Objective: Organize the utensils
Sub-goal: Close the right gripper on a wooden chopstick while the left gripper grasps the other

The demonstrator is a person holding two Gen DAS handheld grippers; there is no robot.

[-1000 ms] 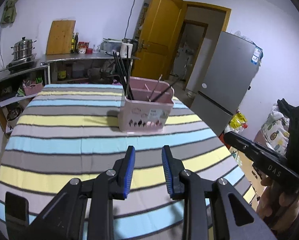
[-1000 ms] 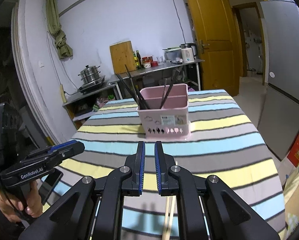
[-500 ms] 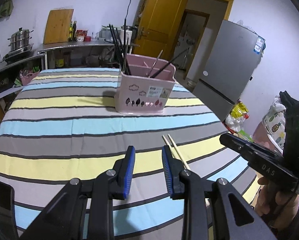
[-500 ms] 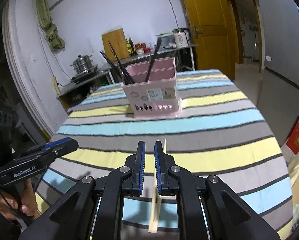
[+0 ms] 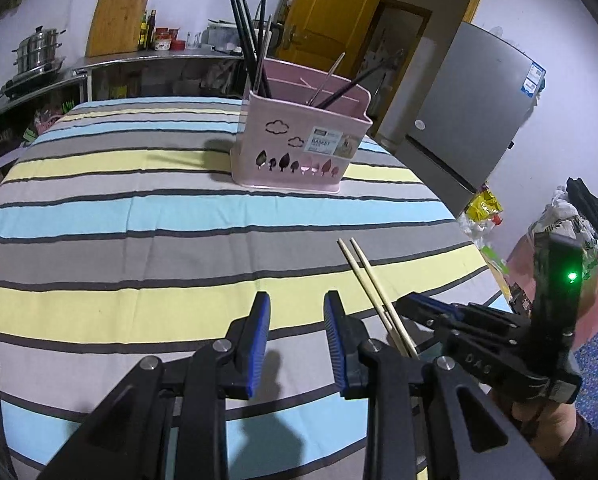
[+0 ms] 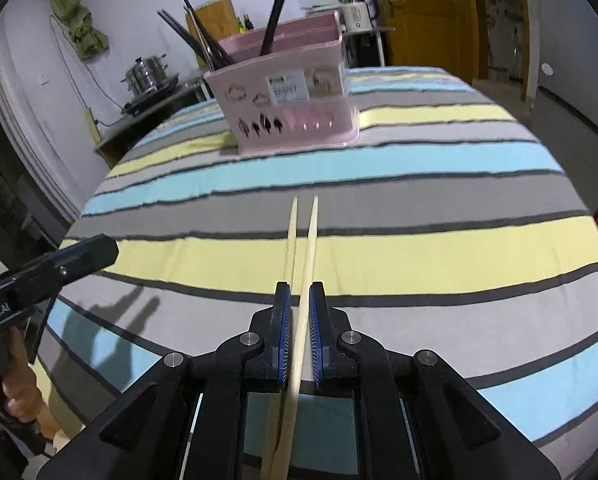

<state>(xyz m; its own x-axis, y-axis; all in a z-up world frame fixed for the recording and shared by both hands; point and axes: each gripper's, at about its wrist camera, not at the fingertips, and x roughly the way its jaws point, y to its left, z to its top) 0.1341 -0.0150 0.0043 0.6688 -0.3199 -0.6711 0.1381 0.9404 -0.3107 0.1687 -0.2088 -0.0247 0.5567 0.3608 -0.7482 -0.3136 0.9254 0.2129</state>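
Pale wooden chopsticks (image 6: 301,256) lie on the striped tablecloth (image 6: 439,256), running between the right gripper (image 6: 299,300) pads; jaws narrow, nearly closed, whether pressing cannot be told. Left gripper (image 5: 297,304) just beside, jaws partly open, empty. Pink utensil basket (image 5: 299,148) stands well beyond.

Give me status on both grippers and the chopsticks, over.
Right gripper narrowly open astride wooden chopsticks on table, not clamped. Left gripper open, empty. Pink basket ahead, path clear.
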